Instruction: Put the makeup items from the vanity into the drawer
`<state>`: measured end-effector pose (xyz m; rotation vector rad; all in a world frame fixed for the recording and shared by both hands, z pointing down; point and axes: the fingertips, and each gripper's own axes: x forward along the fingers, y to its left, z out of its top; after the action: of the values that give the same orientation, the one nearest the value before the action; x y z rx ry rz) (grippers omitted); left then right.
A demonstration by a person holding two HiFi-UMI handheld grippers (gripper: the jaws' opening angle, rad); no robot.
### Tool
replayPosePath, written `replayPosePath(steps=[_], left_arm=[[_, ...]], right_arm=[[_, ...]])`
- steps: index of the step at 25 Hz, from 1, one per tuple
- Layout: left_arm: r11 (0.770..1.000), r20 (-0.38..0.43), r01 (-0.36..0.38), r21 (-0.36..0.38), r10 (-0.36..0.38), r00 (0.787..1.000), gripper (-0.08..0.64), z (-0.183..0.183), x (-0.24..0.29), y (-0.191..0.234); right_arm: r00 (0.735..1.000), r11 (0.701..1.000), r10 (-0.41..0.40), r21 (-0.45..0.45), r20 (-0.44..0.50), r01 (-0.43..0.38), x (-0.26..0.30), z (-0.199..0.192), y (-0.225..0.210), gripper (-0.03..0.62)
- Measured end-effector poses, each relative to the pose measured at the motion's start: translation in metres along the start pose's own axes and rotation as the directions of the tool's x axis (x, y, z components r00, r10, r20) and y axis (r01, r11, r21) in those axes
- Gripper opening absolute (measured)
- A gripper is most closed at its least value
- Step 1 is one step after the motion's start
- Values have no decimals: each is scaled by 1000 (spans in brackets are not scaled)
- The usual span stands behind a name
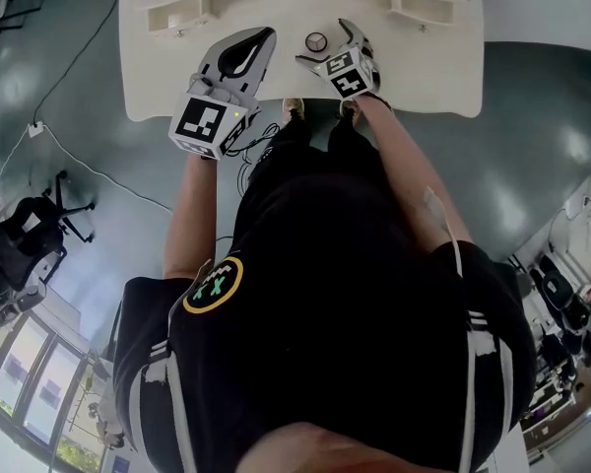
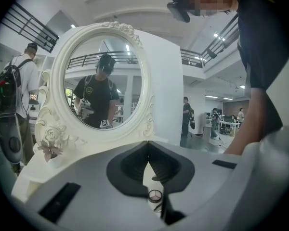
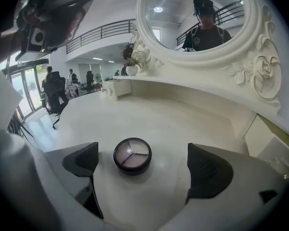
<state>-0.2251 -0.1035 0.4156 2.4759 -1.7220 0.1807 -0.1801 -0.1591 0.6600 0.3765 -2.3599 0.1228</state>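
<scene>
The big white vanity [image 1: 424, 67] fills the top of the head view, at 12 o'clock from us. Its round mirror [image 3: 197, 18] with carved roses stands at the back. A small box part [image 1: 422, 6] at 1 o'clock may be the drawer. We cannot tell if it is open.

Our left gripper [image 1: 264, 35] hovers over the vanity at 11 o'clock. Its jaws are pressed together with nothing in them. Our right gripper [image 3: 143, 161] has its jaws spread wide, one on each side of the compact [image 3: 132, 155]. Neither jaw touches it.

Here is what could go wrong. The compact lies closer to the 9 o'clock jaw. If we squeeze now, that jaw would hit first and might push the compact along the smooth top. The compact is also flat and low, so jaws held too high could slip over its rim, and it could pop out.

The compact is small and round, with a dark rim. Inside we see three pale wedges, pinkish and whitish, like slices of pie.
</scene>
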Motion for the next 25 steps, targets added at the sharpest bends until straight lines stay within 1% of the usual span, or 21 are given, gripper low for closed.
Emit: replayPosePath(steps=[1,2,6,8,9,14,18,21,23,25], left_arm=[[1000,1,1,-1,-1,1000,20,0,1,0],[1000,1,3,-1,-3,1000,20,0,1,0],[1000,-1,9,-3,-9,1000,20,0,4,0],[1000,-1,10,-3,-10,1000,20,0,5,0],[1000,-1,11,-3,-11,1000,20,0,5,1],[1000,1,18,1,-18,1000,20,1,7,-2],[999,4,32,5,-32,999,20,2,7,-4],[999,6,45,4,-45,999,20,1,5,-3],[998,10,61,2,-61,998,19,0,7,-4],[995,20,98,1,-98,995,20,-1,16,-8]], right_arm=[[1000,1000,8,-7,-2,-8,0,0,1,588],[1000,1000,21,-19,-4,-21,0,0,3,549],[995,989,100,-107,-7,-101,-1,5,24,367],[992,981,123,-153,-8,-123,-3,7,35,275],[992,978,125,-168,-6,-124,-3,7,38,250],[994,980,110,-168,6,-107,-4,7,39,249],[997,991,74,-115,20,-71,-11,8,32,248],[998,994,53,-101,34,-49,-21,12,30,247],[998,995,31,-94,48,-26,-29,16,25,247],[998,997,-18,-79,64,23,-42,21,14,247]])
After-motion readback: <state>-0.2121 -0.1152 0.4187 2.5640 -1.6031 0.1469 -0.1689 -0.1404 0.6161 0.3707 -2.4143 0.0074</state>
